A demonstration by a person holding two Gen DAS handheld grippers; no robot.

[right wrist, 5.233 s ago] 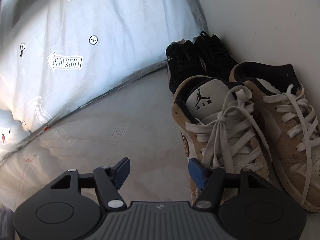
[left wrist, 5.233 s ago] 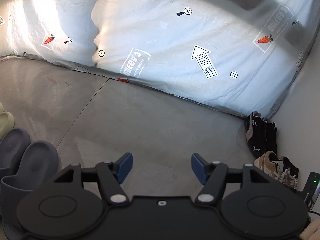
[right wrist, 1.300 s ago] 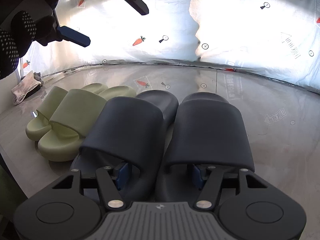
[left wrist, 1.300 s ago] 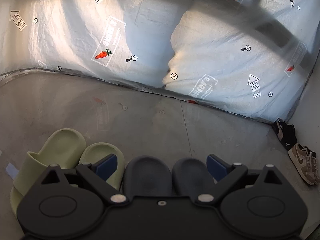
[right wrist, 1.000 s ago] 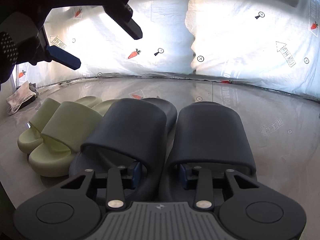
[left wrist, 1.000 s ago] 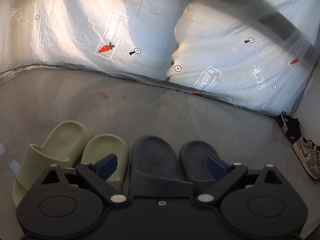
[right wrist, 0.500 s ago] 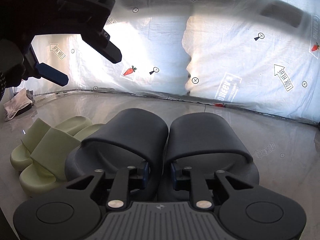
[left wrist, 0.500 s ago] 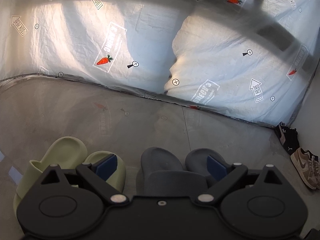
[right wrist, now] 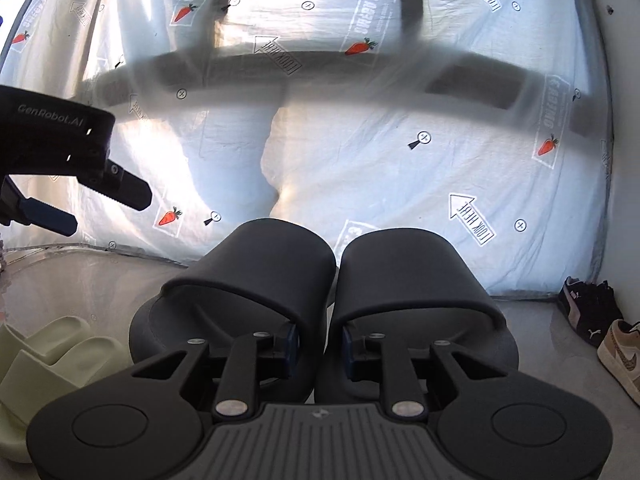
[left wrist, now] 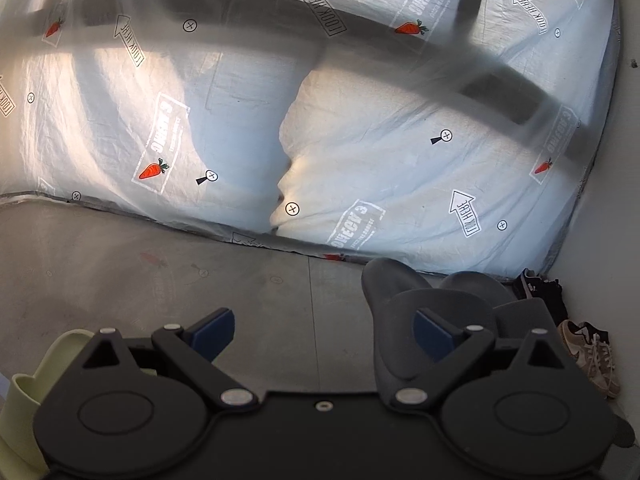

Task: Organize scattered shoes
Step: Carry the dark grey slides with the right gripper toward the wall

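A pair of dark grey slides [right wrist: 320, 280] hangs off the floor, pinched together at their inner walls by my right gripper [right wrist: 318, 346], which is shut on them. In the left wrist view the same dark grey slides [left wrist: 424, 304] float at the right, behind my right finger. My left gripper [left wrist: 324, 326] stands open with bare floor between its fingers. A pair of pale green slides [right wrist: 52, 356] rests on the floor at the left, and one green slide [left wrist: 36, 380] shows behind the left gripper's body. The left gripper [right wrist: 92, 196] appears open at the left edge of the right wrist view.
A black sneaker pair [right wrist: 588, 312] and a tan sneaker pair [right wrist: 622, 356] sit by the white wall at the right. The same sneakers [left wrist: 584, 344] show in the left wrist view. A printed plastic sheet [left wrist: 360, 140] covers the back. The floor [left wrist: 160, 280] is grey.
My right gripper has closed on the dark grey slides and lifted them, carrying them rightward toward the sneakers. The green slides have stayed on the floor at the left.
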